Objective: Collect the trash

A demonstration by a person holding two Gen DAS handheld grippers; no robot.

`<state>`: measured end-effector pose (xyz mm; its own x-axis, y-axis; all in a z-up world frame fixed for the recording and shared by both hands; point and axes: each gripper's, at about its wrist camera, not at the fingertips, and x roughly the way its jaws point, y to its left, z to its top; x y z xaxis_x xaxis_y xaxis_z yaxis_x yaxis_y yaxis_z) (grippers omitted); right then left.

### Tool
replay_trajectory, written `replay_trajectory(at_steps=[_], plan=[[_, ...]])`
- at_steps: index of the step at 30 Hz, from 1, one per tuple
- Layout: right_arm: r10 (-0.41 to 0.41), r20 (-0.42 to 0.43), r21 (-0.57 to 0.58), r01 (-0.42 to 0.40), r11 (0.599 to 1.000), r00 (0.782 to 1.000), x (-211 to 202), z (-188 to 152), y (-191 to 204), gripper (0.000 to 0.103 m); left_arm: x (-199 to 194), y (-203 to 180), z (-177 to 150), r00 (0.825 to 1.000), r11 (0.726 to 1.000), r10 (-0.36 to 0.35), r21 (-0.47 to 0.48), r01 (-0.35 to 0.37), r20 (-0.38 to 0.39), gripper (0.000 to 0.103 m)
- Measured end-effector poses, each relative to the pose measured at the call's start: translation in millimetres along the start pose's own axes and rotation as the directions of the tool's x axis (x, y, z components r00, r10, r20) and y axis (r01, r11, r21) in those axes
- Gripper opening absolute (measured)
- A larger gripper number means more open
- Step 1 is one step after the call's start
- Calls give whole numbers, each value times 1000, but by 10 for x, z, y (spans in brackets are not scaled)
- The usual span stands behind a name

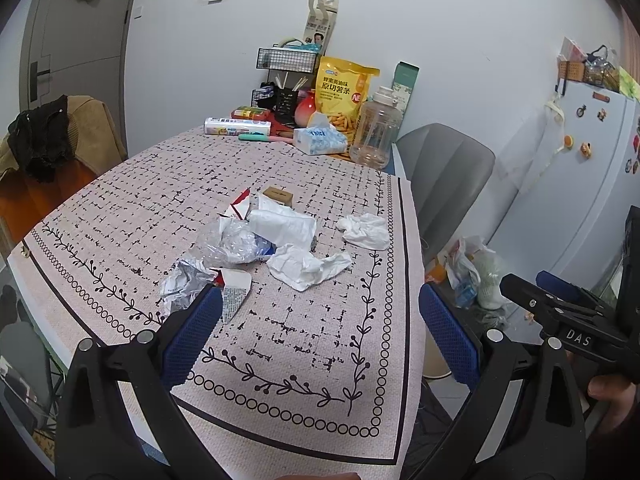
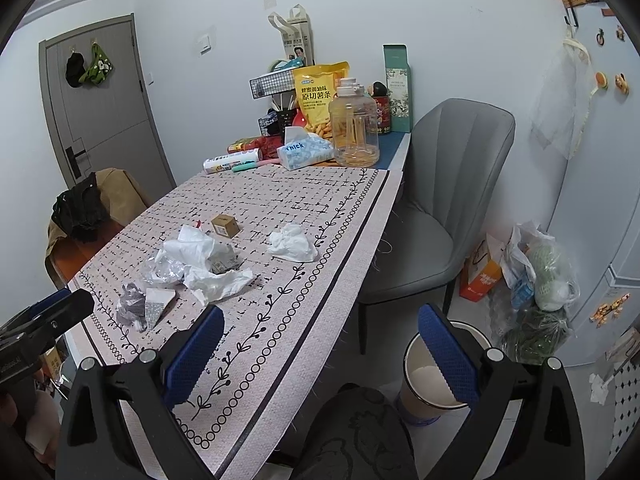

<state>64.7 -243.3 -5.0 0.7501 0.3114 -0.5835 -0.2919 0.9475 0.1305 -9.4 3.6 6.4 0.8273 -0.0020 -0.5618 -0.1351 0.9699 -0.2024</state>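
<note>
A heap of trash lies mid-table: crumpled white tissues (image 1: 306,266) (image 2: 218,280), clear plastic wrap (image 1: 230,242) (image 2: 164,270), a torn carton piece (image 1: 234,294) (image 2: 156,304), a small brown box (image 1: 278,196) (image 2: 225,225) and a separate tissue wad (image 1: 364,230) (image 2: 292,242). My left gripper (image 1: 320,332) is open and empty, above the table's near part, just short of the heap. My right gripper (image 2: 320,354) is open and empty, over the table's right edge. A white waste bin (image 2: 416,360) stands on the floor below it.
The patterned tablecloth (image 1: 280,360) covers the table. At the far end stand a tissue pack (image 1: 320,140), a yellow snack bag (image 1: 344,92), a clear jug (image 1: 376,132) and a wire rack (image 1: 288,60). A grey chair (image 2: 440,208) sits right, bags (image 2: 532,276) by the fridge.
</note>
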Motion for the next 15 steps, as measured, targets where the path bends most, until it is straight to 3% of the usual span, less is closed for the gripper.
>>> replay_trajectory(at_steps=[15], plan=[[17,-1,1,-17,1000,1000,2,14,-15,95,-27,11,-25,1000,1000,11,-4,-11,2,97]])
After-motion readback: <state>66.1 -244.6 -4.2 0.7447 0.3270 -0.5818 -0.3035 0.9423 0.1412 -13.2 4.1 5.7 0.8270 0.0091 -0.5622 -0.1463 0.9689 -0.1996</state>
